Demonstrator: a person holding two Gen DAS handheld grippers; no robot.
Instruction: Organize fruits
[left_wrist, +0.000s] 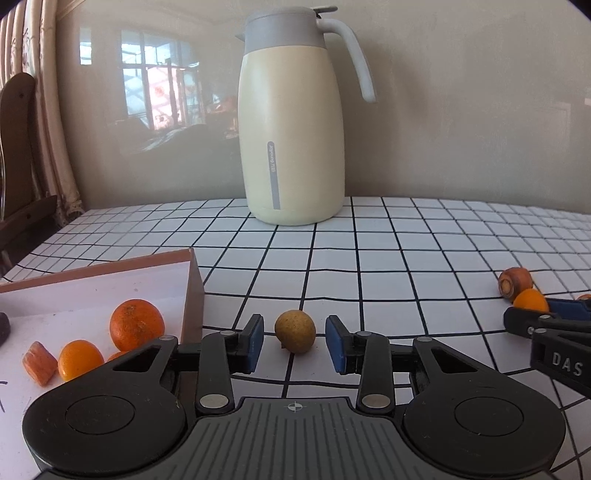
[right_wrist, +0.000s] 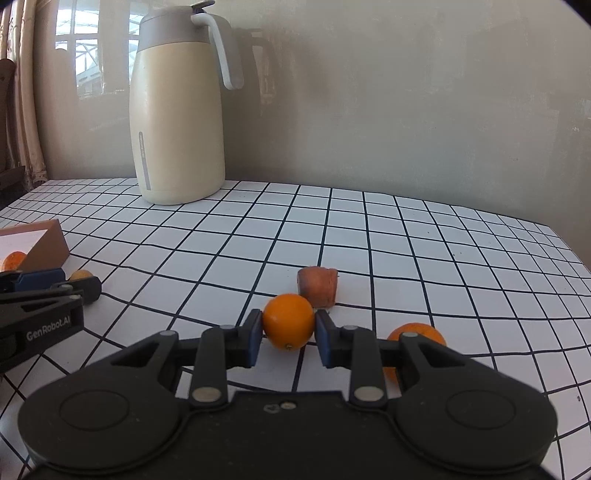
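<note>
A checked desk (right_wrist: 406, 236) with a jug (right_wrist: 177, 110) at the wall. My left jaws gape around a longan (left_wrist: 295, 331); right jaws pinch an orange (right_wrist: 288, 321), its stem end facing down toward me, carrot stub (right_wrist: 318, 286) just behind.

A thermos jug (left_wrist: 291, 122) stands at the desk's (left_wrist: 406, 236) rear; a box (left_wrist: 192, 291) holding oranges (left_wrist: 136, 325) sits front left, a carrot piece (right_wrist: 318, 286) right
</note>
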